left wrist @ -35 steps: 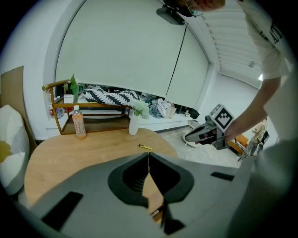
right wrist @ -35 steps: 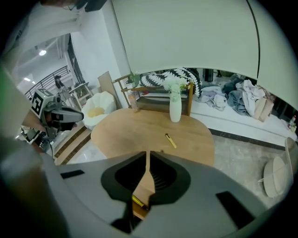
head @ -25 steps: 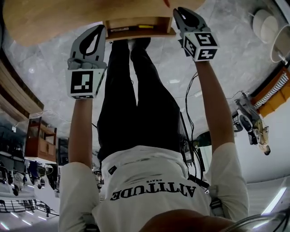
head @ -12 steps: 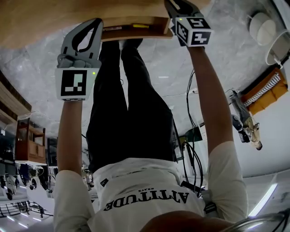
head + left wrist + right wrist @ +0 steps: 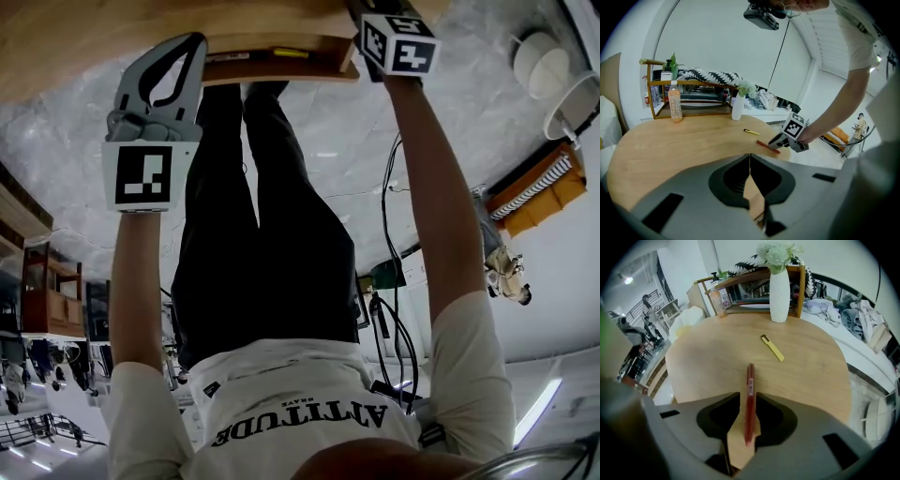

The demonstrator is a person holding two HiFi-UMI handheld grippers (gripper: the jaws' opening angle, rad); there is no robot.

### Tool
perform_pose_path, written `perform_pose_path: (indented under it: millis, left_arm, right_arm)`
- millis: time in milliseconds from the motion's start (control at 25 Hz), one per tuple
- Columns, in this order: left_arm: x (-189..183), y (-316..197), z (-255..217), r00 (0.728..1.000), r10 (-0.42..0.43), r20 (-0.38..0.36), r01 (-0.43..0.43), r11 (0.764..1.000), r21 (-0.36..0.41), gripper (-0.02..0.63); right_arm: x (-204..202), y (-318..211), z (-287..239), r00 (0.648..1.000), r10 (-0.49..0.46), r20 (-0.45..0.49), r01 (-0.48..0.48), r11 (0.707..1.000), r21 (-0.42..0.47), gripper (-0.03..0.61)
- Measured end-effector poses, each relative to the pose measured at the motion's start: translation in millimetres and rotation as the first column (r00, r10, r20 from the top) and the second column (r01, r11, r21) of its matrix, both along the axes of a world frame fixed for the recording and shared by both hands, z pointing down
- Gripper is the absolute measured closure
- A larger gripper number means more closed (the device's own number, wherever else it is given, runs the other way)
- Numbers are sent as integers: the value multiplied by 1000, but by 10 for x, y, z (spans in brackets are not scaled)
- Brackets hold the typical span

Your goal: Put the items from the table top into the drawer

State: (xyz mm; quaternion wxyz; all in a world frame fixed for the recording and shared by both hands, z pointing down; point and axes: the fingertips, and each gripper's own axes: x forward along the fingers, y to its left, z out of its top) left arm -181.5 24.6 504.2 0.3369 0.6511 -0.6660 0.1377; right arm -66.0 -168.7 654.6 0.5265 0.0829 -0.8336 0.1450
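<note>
A red pen [image 5: 750, 380] lies on the round wooden table [image 5: 708, 357], and my right gripper [image 5: 748, 397] is open with its jaws either side of the pen's near end. A strip of table shows between the left jaw and the pen. The left gripper view shows that gripper [image 5: 777, 143] low at the red pen [image 5: 765, 146]. A yellow pen [image 5: 773, 348] lies farther in. My left gripper [image 5: 750, 157] hovers over the table's near edge, shut with nothing in it. In the head view the wooden drawer [image 5: 281, 64] stands open between both grippers.
A white vase [image 5: 779, 294] with flowers and a wooden shelf rack [image 5: 693, 101] stand at the table's far side, with an orange drink bottle [image 5: 675, 101] in front of the rack. The person's legs stand by the drawer. A bed with clothes lies beyond.
Both grippers have sunk toward the table, up the head view. The right gripper's jaws have passed out of that view's top edge; only its marker cube shows.
</note>
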Motion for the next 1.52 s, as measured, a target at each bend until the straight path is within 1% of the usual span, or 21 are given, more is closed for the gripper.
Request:
perform_pose_path:
  millis: [120, 160, 200, 320, 520, 720, 920, 1160, 1520]
  left_arm:
    - [29, 35, 62, 1000, -6, -11, 6, 1000, -11, 592]
    - [30, 42, 69, 1000, -10, -12, 10, 1000, -10, 592]
    - [30, 51, 74, 1000, -14, -14, 14, 1000, -10, 592]
    - [32, 86, 94, 1000, -24, -19, 23, 1000, -9, 592]
    - [72, 135, 112, 999, -44, -28, 43, 999, -14, 592]
    - [148, 189, 62, 999, -48, -25, 47, 999, -15, 592]
    - [220, 239, 139, 998, -53, -24, 53, 999, -11, 592]
    - [314, 388, 184, 997, -75, -26, 74, 997, -31, 592]
    - [344, 504, 169, 991, -129, -23, 128, 991, -27, 592]
  right_arm:
    - [45, -26, 108, 1000, 16, -26, -15, 1000, 8, 465]
    - [54, -43, 120, 999, 19, -30, -18, 1000, 24, 497]
    - [59, -60, 123, 999, 22, -32, -21, 999, 40, 512]
    - [48, -50, 113, 1000, 16, -25, -15, 999, 52, 515]
    - [44, 80, 63, 1000, -29, -6, 29, 999, 24, 515]
    - [47, 186, -16, 999, -42, 15, 42, 999, 10, 515]
    - [87, 279, 19, 998, -61, 20, 61, 998, -10, 515]
    - [145, 500, -16, 990, -138, 18, 139, 990, -20, 515]
    - [158, 816, -55, 975, -218, 32, 220, 974, -53, 515]
